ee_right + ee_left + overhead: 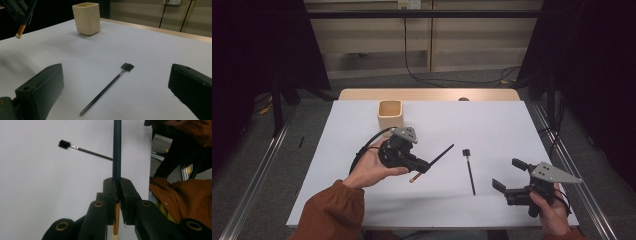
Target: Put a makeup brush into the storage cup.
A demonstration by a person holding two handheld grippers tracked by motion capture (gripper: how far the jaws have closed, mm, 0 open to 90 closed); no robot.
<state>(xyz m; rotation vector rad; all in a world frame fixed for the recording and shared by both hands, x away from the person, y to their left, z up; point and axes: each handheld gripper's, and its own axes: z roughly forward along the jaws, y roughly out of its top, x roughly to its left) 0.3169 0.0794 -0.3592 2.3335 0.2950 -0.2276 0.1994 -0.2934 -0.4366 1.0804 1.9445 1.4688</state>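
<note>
My left gripper (424,165) is shut on a thin brush (440,155) with a dark handle and a tan, pale-tipped end (413,178); it is lifted off the white table (492,120). In the left gripper view the dark shaft (116,150) rises from the closed pads and the tan end (116,220) hangs below. A second black brush (469,172) with a small square head lies flat mid-table, also in the right gripper view (107,87). My right gripper (508,174) is open near the front right, with nothing between its jaws.
A cream square cup (390,114) stands upright at the back left of the table, seen as well in the right gripper view (87,18). Metal rails run along both sides of the table. Cables lie on the floor behind.
</note>
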